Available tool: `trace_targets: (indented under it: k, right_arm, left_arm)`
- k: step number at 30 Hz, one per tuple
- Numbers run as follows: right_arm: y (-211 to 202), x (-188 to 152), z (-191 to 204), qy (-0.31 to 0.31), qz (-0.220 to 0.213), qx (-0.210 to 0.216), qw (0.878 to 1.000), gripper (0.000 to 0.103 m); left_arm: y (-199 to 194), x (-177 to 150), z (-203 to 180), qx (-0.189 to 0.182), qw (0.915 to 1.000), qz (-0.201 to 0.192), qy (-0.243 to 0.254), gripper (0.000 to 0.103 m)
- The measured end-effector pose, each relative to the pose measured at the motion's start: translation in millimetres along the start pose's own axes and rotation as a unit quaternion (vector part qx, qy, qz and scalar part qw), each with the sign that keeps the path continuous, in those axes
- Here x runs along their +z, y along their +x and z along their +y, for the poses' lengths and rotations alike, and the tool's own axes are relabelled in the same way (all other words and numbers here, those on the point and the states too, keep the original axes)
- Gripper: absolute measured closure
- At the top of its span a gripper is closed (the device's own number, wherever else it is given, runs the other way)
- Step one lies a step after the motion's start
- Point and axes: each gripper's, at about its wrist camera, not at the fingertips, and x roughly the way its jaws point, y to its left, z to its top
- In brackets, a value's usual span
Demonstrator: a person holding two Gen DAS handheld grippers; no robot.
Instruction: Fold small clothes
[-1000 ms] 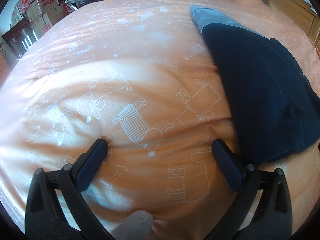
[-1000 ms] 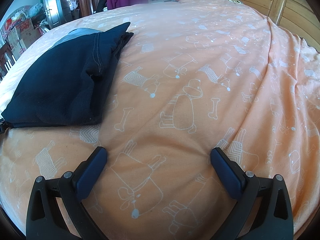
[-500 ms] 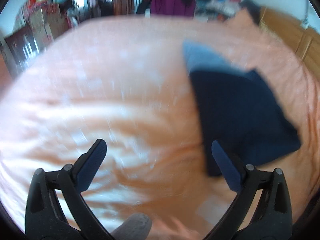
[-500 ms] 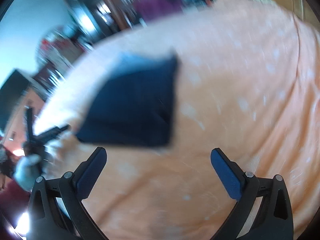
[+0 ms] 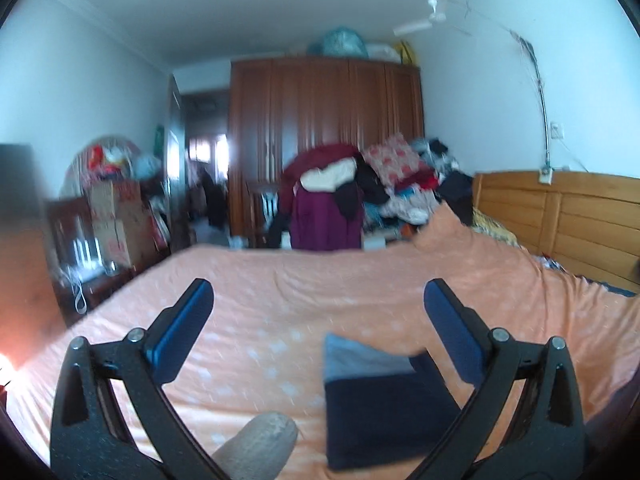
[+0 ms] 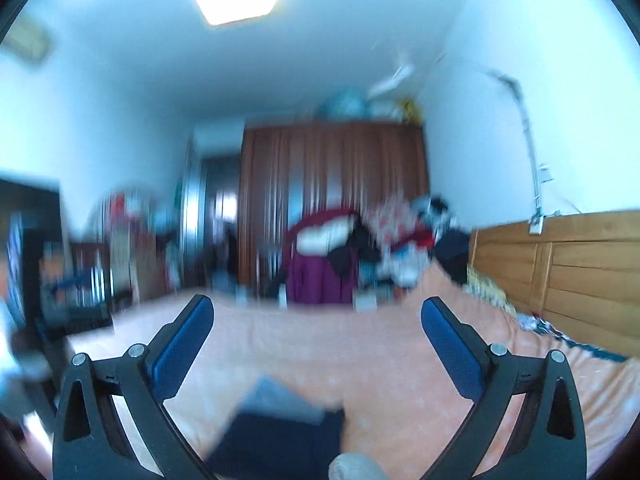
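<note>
**Both grippers raised and empty, folded garment on the bed**

Your left gripper [image 5: 318,308] is held up over the orange bedspread [image 5: 280,320] with its blue pads spread wide and nothing between them; your gloved fingertip [image 5: 260,450] shows at the bottom edge; the folded navy garment [image 5: 380,412], a grey-blue band along its far edge, lies flat on the bedspread below and between the pads, toward the right one; your right gripper [image 6: 316,312] is likewise spread apart and holds nothing, with the same garment [image 6: 280,436] low in its blurred view; beyond the bed stand a brown wardrobe [image 5: 324,136], a heap of clothes [image 5: 360,192] and a wooden headboard [image 5: 560,216]; the cardboard boxes [image 5: 116,216] on the left carry red print, too blurred to read
</note>
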Motion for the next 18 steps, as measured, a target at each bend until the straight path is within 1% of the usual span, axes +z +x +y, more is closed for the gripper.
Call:
trace_targets:
  k: [2, 3, 4, 6, 8, 10, 12, 15, 18]
  right_arm:
    - [20.4, -15.9, 13.4, -0.013, 0.072, 0.004, 0.997, 0.000]
    - [31.9, -25.3, 17.4, -0.005, 0.109, -0.003, 0.994, 0.000]
    - [37.6, -32.2, 19.9, 0.002, 0.133, -0.006, 0.991, 0.000]
    - [55.3, -49.2, 20.5, 0.020, 0.185, -0.003, 0.983, 0.000]
    - [64.1, -62.2, 21.6, 0.024, 0.212, -0.010, 0.977, 0.000]
    - [74.0, -74.7, 21.2, 0.023, 0.237, -0.017, 0.971, 0.000]
    - [84.8, -88.6, 19.7, 0.029, 0.262, -0.016, 0.965, 0.000]
    - [91.2, -101.0, 15.4, 0.039, 0.284, -0.020, 0.958, 0.000]
    - [96.3, -110.4, 6.9, 0.050, 0.301, -0.020, 0.952, 0.000]
  left_arm:
    - [4.1, -12.4, -2.0, -0.002, 0.9994, 0.032, -0.011, 0.000]
    - [12.0, -18.7, -1.6, -0.006, 0.9984, 0.054, -0.018, 0.000]
    - [18.4, -27.3, -1.4, -0.006, 0.9961, 0.084, -0.026, 0.000]
    - [19.5, -36.4, -3.7, -0.005, 0.9931, 0.111, -0.036, 0.000]
    - [20.1, -45.9, -7.8, 0.005, 0.9902, 0.136, -0.031, 0.000]
    - [16.5, -46.3, -13.0, 0.006, 0.9891, 0.144, -0.027, 0.000]
    - [15.9, -47.4, -16.0, 0.007, 0.9880, 0.152, -0.024, 0.000]
    - [17.2, -48.0, -15.7, -0.001, 0.9860, 0.163, -0.035, 0.000]
    - [16.6, -48.8, -17.9, -0.001, 0.9856, 0.166, -0.034, 0.000]
